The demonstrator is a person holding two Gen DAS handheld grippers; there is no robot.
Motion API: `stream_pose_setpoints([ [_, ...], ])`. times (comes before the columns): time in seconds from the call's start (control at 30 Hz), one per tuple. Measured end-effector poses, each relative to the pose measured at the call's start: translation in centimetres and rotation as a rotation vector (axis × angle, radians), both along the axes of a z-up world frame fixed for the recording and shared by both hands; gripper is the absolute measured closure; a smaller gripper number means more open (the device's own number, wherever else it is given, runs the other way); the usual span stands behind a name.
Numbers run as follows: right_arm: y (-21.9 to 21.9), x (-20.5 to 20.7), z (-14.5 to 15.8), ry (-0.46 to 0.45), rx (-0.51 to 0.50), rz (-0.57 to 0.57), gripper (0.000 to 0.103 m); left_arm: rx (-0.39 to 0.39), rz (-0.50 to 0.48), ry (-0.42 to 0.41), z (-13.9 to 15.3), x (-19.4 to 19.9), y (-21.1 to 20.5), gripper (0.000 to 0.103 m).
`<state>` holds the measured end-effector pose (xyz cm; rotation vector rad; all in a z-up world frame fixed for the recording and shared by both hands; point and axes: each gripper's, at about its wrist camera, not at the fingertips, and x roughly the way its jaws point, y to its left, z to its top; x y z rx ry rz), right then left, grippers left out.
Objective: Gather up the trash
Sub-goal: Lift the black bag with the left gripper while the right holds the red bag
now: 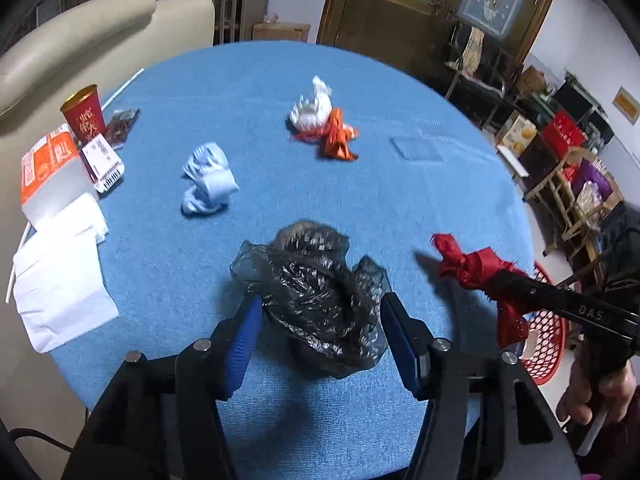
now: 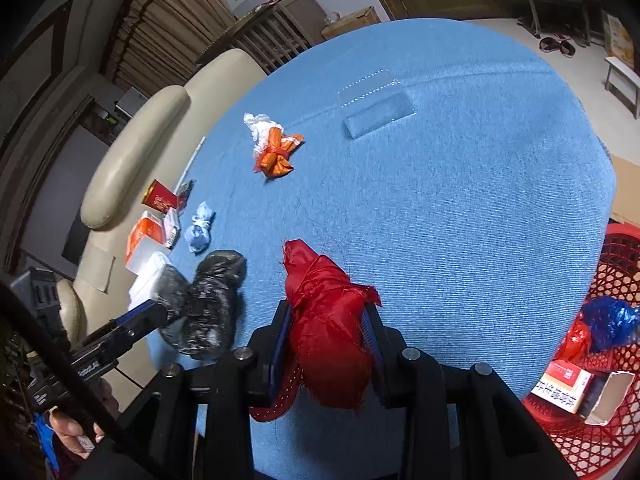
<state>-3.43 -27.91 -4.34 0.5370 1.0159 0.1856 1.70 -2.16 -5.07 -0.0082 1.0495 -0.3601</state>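
Red bag upright in right gripper.

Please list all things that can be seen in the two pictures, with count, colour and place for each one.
Crumpled black plastic bag: one, black, near table edge, between the open left jaws.
Red fabric bundle: one, red, clamped in the right gripper.
Knotted light blue bag: one, pale blue, left of table centre.
White and orange knotted bundle: one, far side of centre.
Clear plastic lid: one, transparent, far side.
Red paper cup: one, left edge.
Orange and white carton: one, left edge.
White paper napkins: a stack, white, left edge.
Red mesh basket: one, beside the table, already holding trash.
Round blue table: one.
Left gripper: open.
Right gripper: shut.
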Motion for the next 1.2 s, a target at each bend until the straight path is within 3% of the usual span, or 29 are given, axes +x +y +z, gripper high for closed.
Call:
stream_pose_setpoints([
  [0.27, 0.5, 0.1, -1.5, 0.048, -0.009, 0.019, 0.064, 0.028, -0.001, 0.041, -2.5, 0.6, -0.8, 0.042],
  [0.37, 0.8, 0.2, -1.8, 0.059, -0.020, 0.030, 0.064, 0.021, 0.000, 0.061, -3.2, 0.8, -0.7, 0.064],
  [0.47, 1.1, 0.3, -2.4, 0.087, -0.013, 0.038, 0.045, 0.001, 0.002, 0.069, -3.4, 0.7, -0.7, 0.070],
  [0.57, 1.7, 0.0, -2.1, 0.048, -0.056, 0.055, 0.047, 0.007, 0.002, 0.050, -3.2, 0.6, -0.8, 0.075],
  [0.67, 2.2, -0.2, -1.5, 0.010, -0.096, 0.073, 0.064, 0.011, -0.003, 0.031, -2.7, 0.4, -0.8, 0.077],
  [1.2, -0.1, -1.4, 2.3, -0.112, -0.054, 0.004, 0.065, 0.011, -0.065, -0.070, 2.0, -1.3, -2.6, 0.078],
])
